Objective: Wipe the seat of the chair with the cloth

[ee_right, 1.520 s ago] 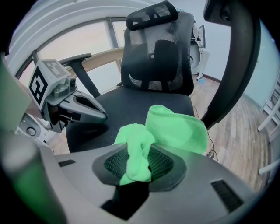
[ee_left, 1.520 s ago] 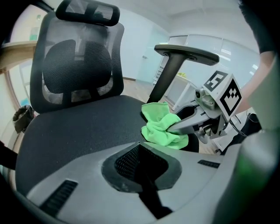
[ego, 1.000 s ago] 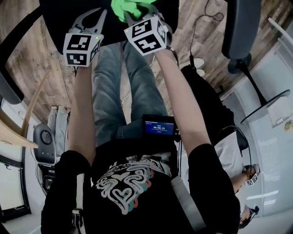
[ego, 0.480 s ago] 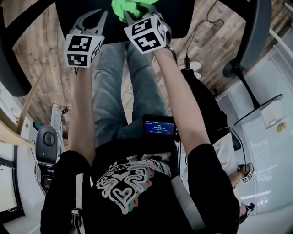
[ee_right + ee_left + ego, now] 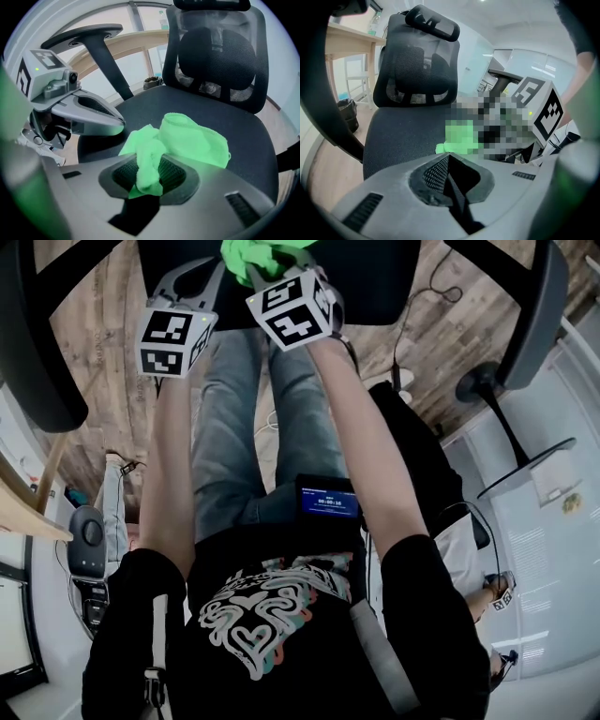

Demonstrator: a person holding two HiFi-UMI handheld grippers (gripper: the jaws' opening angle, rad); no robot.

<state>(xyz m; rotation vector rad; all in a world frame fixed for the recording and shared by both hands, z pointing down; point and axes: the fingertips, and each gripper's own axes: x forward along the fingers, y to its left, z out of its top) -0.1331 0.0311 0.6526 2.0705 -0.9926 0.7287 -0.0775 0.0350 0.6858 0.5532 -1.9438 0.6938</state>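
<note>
Now the right gripper [image 5: 149, 174] has its grey jaws squeezed on a bright green cloth [image 5: 192, 140]. One twisted bit of the cloth is pinched between the bumpy black pads. The rest lies in a soft, fluffy heap with a stitched edge on the seat [image 5: 150, 105] of the chair, near the middle. The seat is wide and flat, covered in dark, tightly woven fabric. Behind it stands the backrest [image 5: 216, 61], made of black see-through mesh with a curved frame, and a padded headrest [image 5: 432, 23] sits on top. A smooth black armrest [image 5: 86, 33] on a slanted post sticks up at one side. The left gripper [image 5: 449, 161] has its jaws pressed together with nothing between them, and its pads have a criss-cross pattern. It is held over the front part of the seat, just beside the right gripper, and I cannot tell if it touches the fabric. From the head view, both grippers reach out over the seat's front edge, each with a white cube of black squares. Under the chair is a floor [image 5: 117, 343] of brown wooden planks. The person wears blue jeans [image 5: 230, 427].
</note>
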